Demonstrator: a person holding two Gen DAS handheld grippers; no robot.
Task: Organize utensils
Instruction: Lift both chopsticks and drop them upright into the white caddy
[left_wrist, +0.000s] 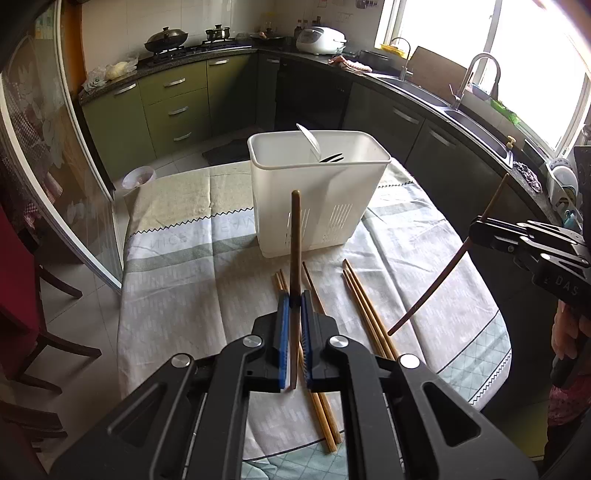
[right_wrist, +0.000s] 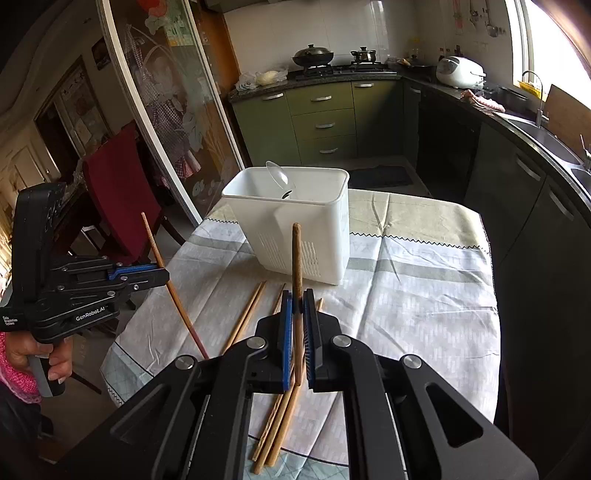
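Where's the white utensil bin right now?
The bin stands upright mid-table on the cloth, just beyond the loose chopsticks, dead ahead in both wrist views.

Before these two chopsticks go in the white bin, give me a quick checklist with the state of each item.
1. Left tongs shut on a chopstick: ok.
2. Right tongs shut on a chopstick: ok.
3. Both chopsticks lifted off the cloth: ok.
4. Bin upright, top open: ok; a spoon already leans in it.
5. Room left inside the bin: cannot tell, most of its inside is hidden.
6. Table cleared of utensils: not ok; loose chopsticks still lie on the cloth.
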